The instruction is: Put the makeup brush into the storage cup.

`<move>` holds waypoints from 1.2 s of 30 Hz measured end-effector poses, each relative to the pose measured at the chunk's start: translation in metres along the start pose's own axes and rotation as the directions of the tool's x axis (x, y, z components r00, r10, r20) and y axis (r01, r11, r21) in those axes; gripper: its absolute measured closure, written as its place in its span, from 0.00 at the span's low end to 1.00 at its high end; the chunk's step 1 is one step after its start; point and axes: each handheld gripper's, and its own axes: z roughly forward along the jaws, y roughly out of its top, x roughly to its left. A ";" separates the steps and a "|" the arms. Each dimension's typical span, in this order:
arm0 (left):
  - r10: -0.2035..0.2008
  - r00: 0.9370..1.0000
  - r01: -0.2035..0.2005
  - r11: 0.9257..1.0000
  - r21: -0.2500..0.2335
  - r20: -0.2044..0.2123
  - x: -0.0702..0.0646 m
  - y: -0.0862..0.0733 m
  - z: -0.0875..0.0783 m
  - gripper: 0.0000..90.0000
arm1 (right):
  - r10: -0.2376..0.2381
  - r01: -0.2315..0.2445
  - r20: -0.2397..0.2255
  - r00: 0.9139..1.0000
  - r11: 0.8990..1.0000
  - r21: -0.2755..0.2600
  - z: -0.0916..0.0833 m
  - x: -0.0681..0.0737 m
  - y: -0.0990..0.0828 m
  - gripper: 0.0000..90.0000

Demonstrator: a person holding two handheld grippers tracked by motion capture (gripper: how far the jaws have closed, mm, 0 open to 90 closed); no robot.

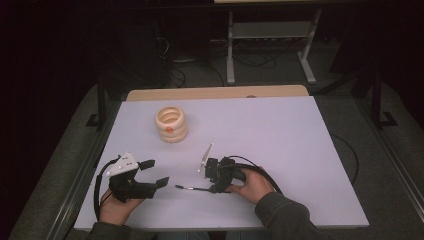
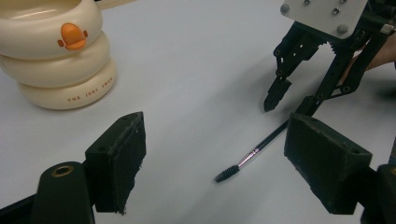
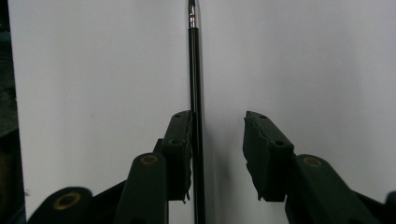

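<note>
A thin black brush [image 1: 192,188] with a small spiral bristle head [image 2: 226,173] lies flat on the white table [image 1: 280,135]. My right gripper [image 1: 211,181] is low over its handle end, turned on its side. In the right gripper view the handle [image 3: 194,70] runs up between the jaws [image 3: 218,119] and rests against the left pad [image 3: 180,154], with a gap to the other pad. My left gripper [image 1: 156,172] stands open at the front left, with nothing between its pads [image 2: 215,121]; it faces the brush [image 2: 247,158] and the right gripper [image 2: 289,105].
A cream ring-stacked cup [image 1: 171,125] with an orange duck mark [image 2: 72,37] stands at the back left of the table. A wooden board edge [image 1: 215,93] runs along the far side. Behind it are a metal desk frame [image 1: 270,35] and cables on a dark floor.
</note>
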 end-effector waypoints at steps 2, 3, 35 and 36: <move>-0.002 1.000 0.002 1.000 -0.004 0.001 0.000 0.000 0.001 0.23 | -0.014 0.014 0.018 1.000 1.000 0.003 0.000 0.002 0.000 0.70; -0.002 1.000 0.002 1.000 -0.004 0.000 0.000 0.000 0.001 0.23 | -0.020 0.020 0.029 0.999 1.000 0.009 0.000 0.003 0.001 0.71; -0.006 1.000 0.006 1.000 -0.005 -0.002 0.001 0.000 0.000 0.23 | -0.069 0.068 0.034 0.997 0.997 0.036 0.001 0.014 0.004 0.94; -0.006 1.000 0.006 1.000 -0.006 -0.003 0.000 0.000 0.000 0.23 | -0.072 0.070 0.029 0.997 0.997 0.036 0.002 0.013 0.004 0.94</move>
